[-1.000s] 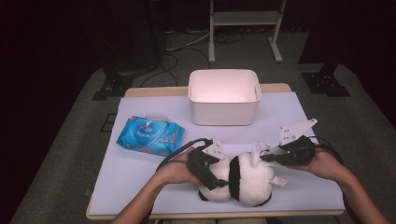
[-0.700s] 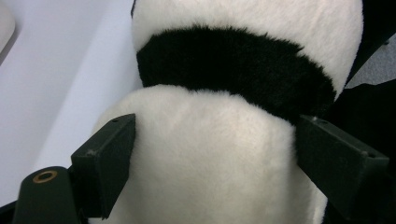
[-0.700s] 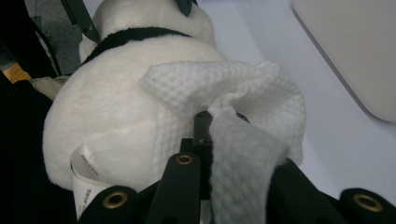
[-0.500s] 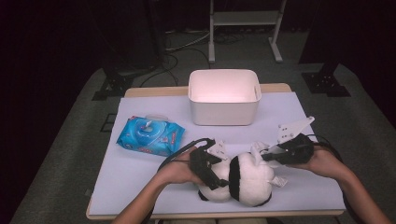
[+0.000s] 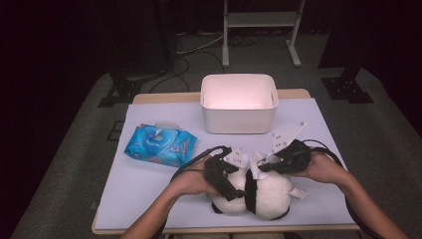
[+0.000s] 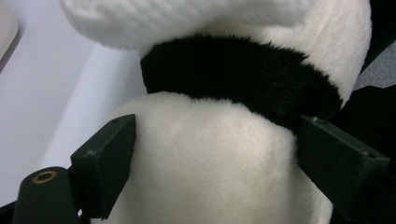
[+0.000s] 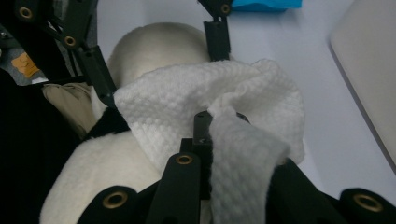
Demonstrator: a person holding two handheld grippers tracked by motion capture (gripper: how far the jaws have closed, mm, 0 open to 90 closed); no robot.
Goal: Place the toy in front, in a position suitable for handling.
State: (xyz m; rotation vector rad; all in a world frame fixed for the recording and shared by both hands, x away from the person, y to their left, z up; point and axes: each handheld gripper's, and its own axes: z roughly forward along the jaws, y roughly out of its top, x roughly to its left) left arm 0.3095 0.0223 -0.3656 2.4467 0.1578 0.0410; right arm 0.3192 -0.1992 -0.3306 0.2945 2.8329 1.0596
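Two grippers work on one plush panda (image 5: pixel 259 191) that lies on the white table (image 5: pixel 149 179) at the lower middle of the high view. Our left gripper (image 5: pixel 226 180) sits at the toy's left end, and in the left gripper view its jaws stand wide, one pad on each side of the white fur, pressing into the panda (image 6: pixel 205 154) just below its black band. Our right gripper (image 5: pixel 263 167) comes in from the right — its jaws are pinched nearly together on a white textured wipe (image 7: pixel 224 121), which drapes over the panda's top in the right gripper view. The left gripper (image 7: pixel 154 60) shows there too, at the upper left of the frame. Behind the toy, a white bin (image 5: pixel 239 102) stands at the upper middle of the table, and a blue wipes pack (image 5: pixel 160 145) lies to the left — well apart from the panda.
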